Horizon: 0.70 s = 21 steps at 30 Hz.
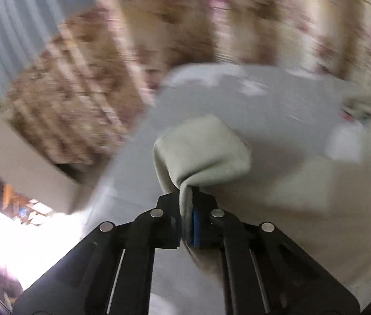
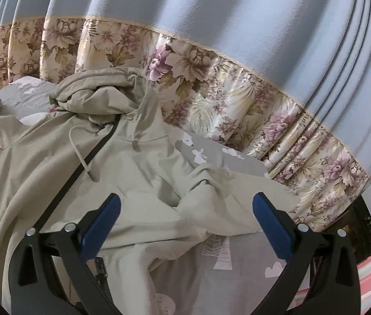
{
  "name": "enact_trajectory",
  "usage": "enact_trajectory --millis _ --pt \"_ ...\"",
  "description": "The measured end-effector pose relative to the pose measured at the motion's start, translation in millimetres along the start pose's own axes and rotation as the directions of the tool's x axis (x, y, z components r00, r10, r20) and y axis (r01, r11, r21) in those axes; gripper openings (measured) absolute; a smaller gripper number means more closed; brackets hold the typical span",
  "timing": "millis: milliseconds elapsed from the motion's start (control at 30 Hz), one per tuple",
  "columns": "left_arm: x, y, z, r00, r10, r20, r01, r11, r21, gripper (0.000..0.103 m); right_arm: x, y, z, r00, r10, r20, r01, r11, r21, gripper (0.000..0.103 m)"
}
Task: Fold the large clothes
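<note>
Lying spread on the bed (image 2: 238, 270), hood toward the curtain (image 2: 211, 84), the jacket (image 2: 138, 183) looks soft, floppy. Left gripper (image 1: 186, 207) pinches a cuff; right gripper (image 2: 185, 218) gapes, empty, above the sleeve.

Left view motion-blurred, glare lower left; right view sharp, evenly lit

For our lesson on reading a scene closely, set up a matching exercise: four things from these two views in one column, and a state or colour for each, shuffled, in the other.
Things:
1. left tool
2. right tool
3. jacket
4. bedsheet

States or colours:
A. grey with white shapes
B. open, holding nothing
C. pale green, hooded, zip down the front
D. shut on a fold of cloth

Pairs: 1-D, 2-B, 3-C, 4-A
</note>
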<state>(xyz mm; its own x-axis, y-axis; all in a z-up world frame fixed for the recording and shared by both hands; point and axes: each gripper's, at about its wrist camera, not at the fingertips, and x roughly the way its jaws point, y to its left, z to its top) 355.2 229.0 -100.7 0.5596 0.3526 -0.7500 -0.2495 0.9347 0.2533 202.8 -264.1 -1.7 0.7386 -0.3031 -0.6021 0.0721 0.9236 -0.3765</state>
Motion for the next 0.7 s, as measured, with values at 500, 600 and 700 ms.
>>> enact_trajectory --millis 500,600,700 --pt "-51.9 27.6 21.0 0.986 -0.052 0.155 0.069 0.992 -0.106 0.005 28.6 -44.5 -11.4 0.998 -0.019 -0.057 0.025 0.995 0.098 0.100" --pt "-99.1 -17.3 32.0 0.947 -0.193 0.255 0.205 0.978 -0.021 0.005 33.3 -48.1 -11.8 0.998 -0.009 -0.059 0.016 0.994 0.106 0.100" --pt "-128.4 -77.9 36.0 0.906 -0.331 0.264 0.314 0.943 0.107 0.006 42.3 -49.4 -12.3 0.998 0.005 -0.064 0.002 0.994 0.113 0.100"
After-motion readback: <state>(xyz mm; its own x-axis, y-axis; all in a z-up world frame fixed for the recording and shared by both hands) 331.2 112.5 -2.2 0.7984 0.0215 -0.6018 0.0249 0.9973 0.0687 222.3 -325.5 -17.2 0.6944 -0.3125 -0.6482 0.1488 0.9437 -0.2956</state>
